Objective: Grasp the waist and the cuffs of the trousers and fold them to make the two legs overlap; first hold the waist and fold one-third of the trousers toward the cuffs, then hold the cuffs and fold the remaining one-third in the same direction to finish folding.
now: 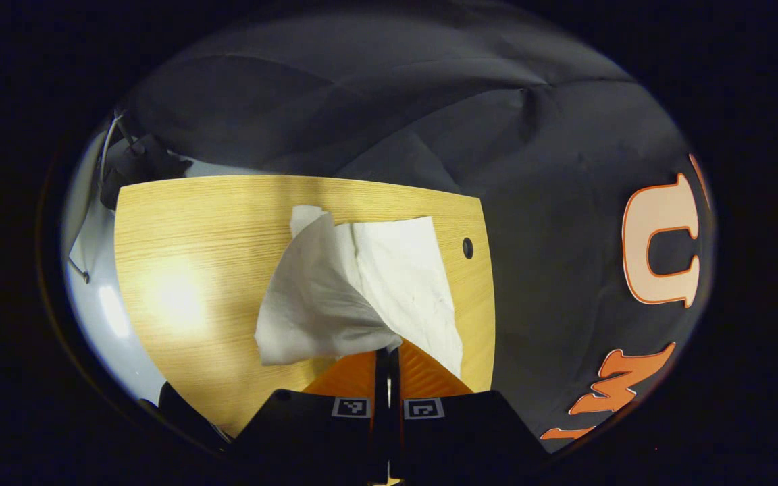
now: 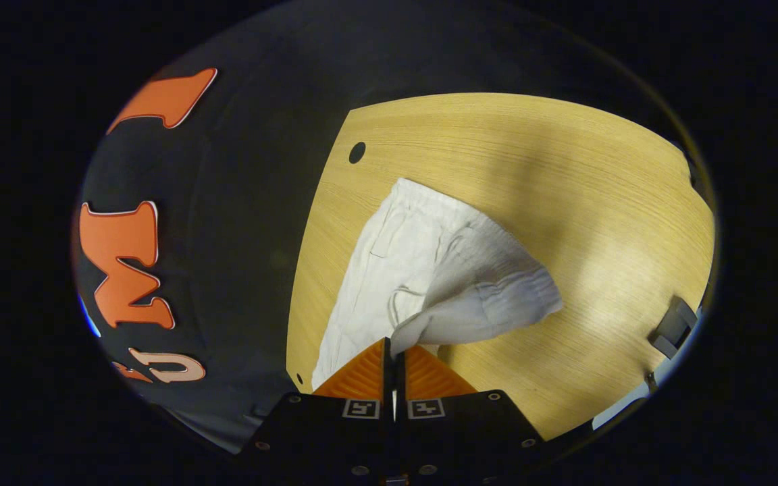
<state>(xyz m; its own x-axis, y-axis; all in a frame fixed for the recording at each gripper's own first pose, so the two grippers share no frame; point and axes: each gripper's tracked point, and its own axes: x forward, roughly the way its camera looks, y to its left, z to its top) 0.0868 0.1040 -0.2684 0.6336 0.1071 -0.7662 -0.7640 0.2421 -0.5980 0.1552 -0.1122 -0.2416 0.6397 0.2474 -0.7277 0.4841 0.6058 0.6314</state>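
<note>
Trousers (image 1: 362,290), white and creased, lie on the wooden table (image 1: 186,270) with one part lifted off it from each end. In the left gripper view, the left gripper (image 1: 387,354) sits above the table, tilted down toward it, its two fingers pressed together with a pinch of white cloth caught between their tips. From that pinch the fabric rises and fans out ahead and to the left of the fingers as a raised flap, while the rest of the garment lies flat on the wood ahead and to the right. A small dark hole (image 1: 467,248) in the tabletop sits farther ahead on the right, just past the cloth's edge.

In the right gripper view, the right gripper (image 2: 394,351) is likewise angled down over the table, fingers closed on a bunched fold of the trousers (image 2: 429,270). The gathered, elasticated waist with its drawstring spreads ahead and to the right of the tips, lifted; the flat part stretches ahead and slightly left. The table's near edge runs left of the fingers.
</note>
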